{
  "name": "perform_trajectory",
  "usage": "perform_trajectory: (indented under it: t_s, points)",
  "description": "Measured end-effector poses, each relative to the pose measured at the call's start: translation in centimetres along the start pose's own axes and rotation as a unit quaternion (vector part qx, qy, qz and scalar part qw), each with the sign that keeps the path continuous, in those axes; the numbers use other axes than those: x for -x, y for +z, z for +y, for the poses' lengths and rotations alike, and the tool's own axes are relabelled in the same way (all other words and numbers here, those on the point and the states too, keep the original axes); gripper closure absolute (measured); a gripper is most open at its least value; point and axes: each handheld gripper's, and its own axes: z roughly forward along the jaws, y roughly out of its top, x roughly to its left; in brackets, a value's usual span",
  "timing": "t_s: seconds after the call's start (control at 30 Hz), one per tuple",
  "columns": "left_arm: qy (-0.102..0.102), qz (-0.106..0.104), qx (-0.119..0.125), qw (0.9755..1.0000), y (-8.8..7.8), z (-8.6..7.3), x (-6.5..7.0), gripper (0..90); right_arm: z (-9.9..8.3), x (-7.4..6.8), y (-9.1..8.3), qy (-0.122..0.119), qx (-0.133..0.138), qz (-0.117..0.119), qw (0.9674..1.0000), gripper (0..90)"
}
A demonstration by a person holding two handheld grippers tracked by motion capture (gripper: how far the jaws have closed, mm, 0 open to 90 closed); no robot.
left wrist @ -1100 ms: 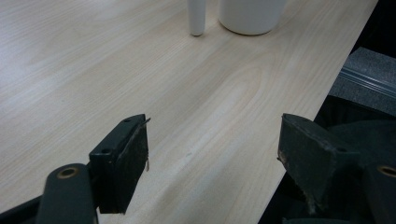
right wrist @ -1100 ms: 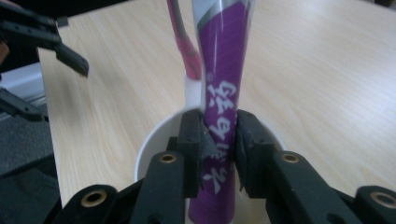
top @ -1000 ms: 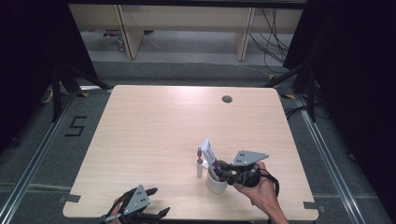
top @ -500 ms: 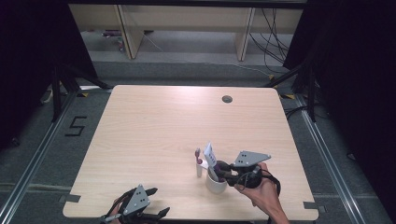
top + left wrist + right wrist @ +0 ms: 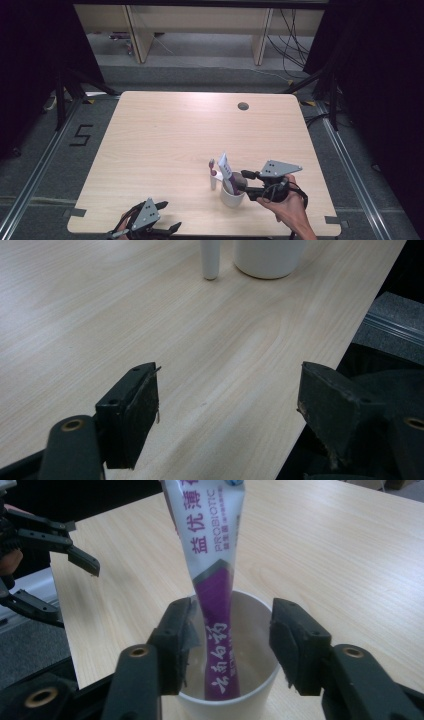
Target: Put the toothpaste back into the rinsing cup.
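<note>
A white cup (image 5: 233, 198) stands near the table's front, right of centre. A white and purple toothpaste tube (image 5: 224, 166) stands upright in it, leaning slightly left. My right gripper (image 5: 246, 183) reaches over the cup's rim from the right. In the right gripper view the tube (image 5: 212, 555) rises between the jaws of my right gripper (image 5: 231, 625). The jaws have just been opening; the left pad sits beside the tube and the right pad is clear of it. My left gripper (image 5: 170, 216) rests open at the front left edge, with nothing in it (image 5: 230, 390).
A slim white toothbrush (image 5: 212, 176) with a pink head stands upright just left of the cup, with its base (image 5: 210, 260) beside the cup (image 5: 267, 260) in the left gripper view. A round hole (image 5: 243, 106) marks the table's far side. Light wood stretches behind the cup.
The tube has settled a little lower and to the right in the cup. The right jaws stand wider apart around it. The left hand has not moved.
</note>
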Motion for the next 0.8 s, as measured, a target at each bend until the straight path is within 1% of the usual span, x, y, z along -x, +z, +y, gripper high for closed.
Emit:
perform_trajectory:
  t_s: [0.03, 0.07, 0.1, 0.13, 0.17, 0.2, 0.23, 0.27, 0.3, 0.33, 0.37, 0.4, 0.43, 0.47, 0.5, 0.53, 0.57, 0.6, 0.63, 0.67, 0.7, 0.73, 0.77, 0.8]
  points:
    - [0.000, 0.001, 0.001, 1.0000, 0.0, 0.0, 0.0, 24.2, 0.0, 0.2, -0.2, -0.007, 0.008, -0.007, 0.9999, 48.5]
    - [0.000, 0.000, 0.000, 1.0000, 0.0, 0.0, 0.0, 24.2, 0.0, 0.1, -0.4, 0.002, 0.003, 0.000, 1.0000, 47.8]
    - [0.006, 0.005, -0.003, 1.0000, 0.0, 0.0, -0.1, 24.2, -0.1, 0.2, -0.6, 0.003, 0.008, -0.008, 0.9999, 46.8]
    - [0.004, 0.005, -0.003, 1.0000, 0.0, 0.0, 0.0, 24.2, -0.1, 0.3, -0.8, 0.000, 0.011, -0.012, 0.9999, 46.0]
    - [0.007, 0.006, -0.005, 1.0000, 0.0, 0.0, -0.1, 24.2, -0.2, 0.4, -1.0, -0.001, 0.012, -0.011, 0.9999, 45.3]
    - [0.012, 0.007, -0.010, 0.9999, -0.1, 0.0, -0.2, 24.2, -0.3, 0.4, -1.2, 0.007, 0.011, -0.015, 0.9998, 44.3]
    - [0.012, 0.007, -0.010, 0.9999, -0.1, 0.0, -0.2, 24.1, -0.3, 0.4, -1.3, 0.011, 0.013, -0.017, 0.9997, 43.5]
    - [0.011, 0.007, -0.011, 0.9998, -0.1, 0.0, -0.2, 24.1, -0.4, 0.4, -1.5, 0.021, 0.006, -0.016, 0.9996, 43.0]
    - [0.011, 0.006, -0.013, 0.9998, -0.1, 0.0, -0.2, 24.1, -0.6, 0.6, -1.5, 0.015, 0.010, -0.012, 0.9998, 42.4]
    - [0.001, 0.005, -0.006, 1.0000, -0.1, 0.0, 0.0, 24.1, -0.7, 0.7, -1.7, 0.018, 0.009, -0.018, 0.9996, 41.7]
    - [0.014, 0.009, -0.018, 0.9997, -0.3, 0.0, -0.3, 24.1, -0.8, 0.7, -1.7, 0.028, 0.012, -0.015, 0.9994, 40.8]
    - [0.010, 0.008, -0.015, 0.9998, -0.2, 0.0, -0.3, 24.1, -0.9, 0.9, -2.0, 0.021, 0.011, -0.024, 0.9994, 39.9]
    - [0.008, 0.008, -0.013, 0.9999, -0.2, 0.0, -0.2, 24.1, -0.9, 1.1, -2.1, 0.020, 0.014, -0.023, 0.9994, 39.5]
    - [0.008, 0.010, -0.011, 0.9999, -0.2, 0.0, -0.2, 24.1, -1.0, 1.1, -2.2, 0.020, 0.020, -0.030, 0.9991, 39.2]
    - [0.009, 0.011, -0.013, 0.9998, -0.2, 0.0, -0.2, 24.1, -1.1, 1.2, -2.4, 0.024, 0.018, -0.024, 0.9993, 38.9]
    - [0.007, 0.010, -0.012, 0.9999, -0.2, 0.0, -0.2, 24.1, -1.2, 1.1, -2.7, 0.036, 0.013, -0.029, 0.9989, 38.3]
    - [-0.006, 0.007, -0.001, 1.0000, -0.1, -0.1, 0.0, 24.1, -1.3, 1.4, -2.8, 0.025, 0.025, -0.034, 0.9988, 38.0]
    - [0.010, 0.009, -0.013, 0.9998, -0.2, -0.1, -0.2, 24.2, -1.4, 1.3, -2.9, 0.037, 0.026, -0.031, 0.9985, 37.9]
    - [0.009, 0.008, -0.014, 0.9998, -0.2, 0.0, -0.2, 24.1, -1.4, 1.4, -3.2, 0.032, 0.018, -0.036, 0.9987, 37.7]
    - [0.011, 0.007, -0.017, 0.9998, -0.2, 0.0, -0.3, 24.1, -1.6, 1.5, -3.3, 0.035, 0.022, -0.036, 0.9985, 37.2]
    - [0.015, 0.008, -0.019, 0.9997, -0.2, 0.0, -0.3, 24.1, -1.7, 1.6, -3.6, 0.035, 0.017, -0.040, 0.9984, 36.8]
    - [0.014, 0.010, -0.018, 0.9997, -0.3, 0.0, -0.3, 24.1, -1.9, 1.6, -3.6, 0.045, 0.020, -0.036, 0.9982, 36.6]
    - [0.014, 0.006, -0.019, 0.9997, -0.2, 0.0, -0.3, 24.1, -2.0, 1.7, -3.8, 0.038, 0.020, -0.045, 0.9981, 36.3]
    - [0.004, 0.007, -0.011, 0.9999, -0.1, 0.0, -0.2, 24.1, -2.1, 1.8, -3.9, 0.040, 0.018, -0.043, 0.9981, 35.9]
